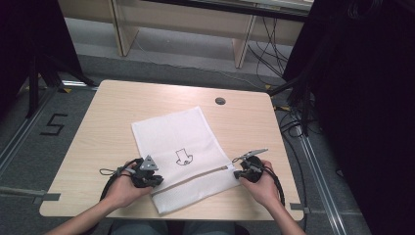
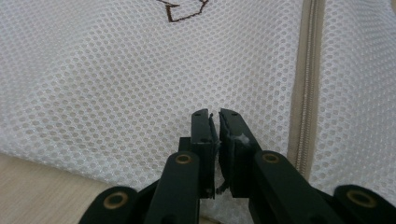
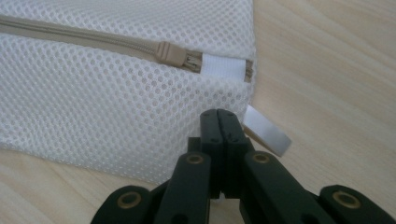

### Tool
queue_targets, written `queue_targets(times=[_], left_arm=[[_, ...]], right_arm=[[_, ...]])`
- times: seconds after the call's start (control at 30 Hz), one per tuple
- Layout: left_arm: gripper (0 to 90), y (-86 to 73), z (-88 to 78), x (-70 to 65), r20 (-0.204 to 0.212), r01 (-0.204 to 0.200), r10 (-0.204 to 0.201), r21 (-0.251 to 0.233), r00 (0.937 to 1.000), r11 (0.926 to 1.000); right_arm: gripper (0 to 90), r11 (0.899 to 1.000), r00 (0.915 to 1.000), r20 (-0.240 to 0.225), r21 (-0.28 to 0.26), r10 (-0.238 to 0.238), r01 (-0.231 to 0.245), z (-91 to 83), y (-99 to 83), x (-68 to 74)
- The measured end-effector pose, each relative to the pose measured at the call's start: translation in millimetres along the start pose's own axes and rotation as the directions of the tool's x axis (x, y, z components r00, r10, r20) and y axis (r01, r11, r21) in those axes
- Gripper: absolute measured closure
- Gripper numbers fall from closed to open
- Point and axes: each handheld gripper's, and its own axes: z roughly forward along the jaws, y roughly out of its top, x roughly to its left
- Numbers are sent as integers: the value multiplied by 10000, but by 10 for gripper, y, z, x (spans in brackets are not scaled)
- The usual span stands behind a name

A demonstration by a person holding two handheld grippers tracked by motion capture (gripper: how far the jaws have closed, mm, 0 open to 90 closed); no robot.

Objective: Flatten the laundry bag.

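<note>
The wooden table (image 1: 107, 122) carried it all, and across its middle lay the white mesh laundry bag (image 1: 181, 147), flat and slightly askew, its near end towards the person. Nothing bulged inside it — the mesh lay limp, and whether anything thin sat within could not be told. A small dark outline emblem (image 1: 184, 157) marked the upper face. A beige zipper (image 1: 195, 175) ran across the bag near its front end, shut along the length that showed; in the right gripper view its slider (image 3: 169, 52) sat close to the bag's edge, just short of a white fabric tab (image 3: 223, 66). At the bag's left edge, the left gripper (image 1: 155, 180) rested against the mesh, and in its own view the left gripper (image 2: 215, 116) had its jaws nearly together, a thin slit between them; whether a fold of mesh was pinched there was hard to tell. At the opposite edge, the right gripper (image 1: 238, 174) was clenched — jaws fully together in its own view (image 3: 218, 114), right at the bag's corner, a small white label (image 3: 265, 130) sticking out just beside them; whether they nipped the fabric could not be made out.
</note>
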Motion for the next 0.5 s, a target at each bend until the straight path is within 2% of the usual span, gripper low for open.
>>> queue_targets(times=[0.03,0.1,0.13,0.17,0.27,0.3,0.37,0.4,0.43,0.5], left_arm=[[838,1,-2,3,-51,-57,57,-34,10000,10000],[846,3,-3,13,-14,-16,16,30,10000,10000],[849,4,2,9,-44,118,-118,6,9999,9999],[849,8,1,16,-83,10,-10,-4,10000,10000],[854,10,3,32,-175,-21,21,5,9998,10000],[861,7,7,29,-115,107,-107,-10,9999,9999],[865,16,2,50,-189,-160,160,22,9997,9999],[866,20,4,56,-197,-134,135,43,9997,9999],[866,21,16,55,-222,44,-44,-7,9997,10000],[868,31,13,75,-290,-103,103,15,9995,9999]], right_arm=[[900,9999,9999,-13,-15,-116,116,18,1,-13],[900,10000,10000,-92,81,1,-1,26,5,-4],[900,9999,10000,-97,110,-22,23,29,6,-2],[900,9998,9999,-92,98,-145,146,35,7,-3],[900,9997,10000,-45,240,-74,76,33,10,29],[900,9995,10000,-83,319,12,-9,28,9,39],[900,9994,9999,-96,338,32,-29,27,8,40],[900,9995,9996,-81,192,-259,260,38,8,19],[900,9995,9997,-100,200,-235,237,38,8,24],[900,9994,10000,-18,352,2,-2,31,5,49]])
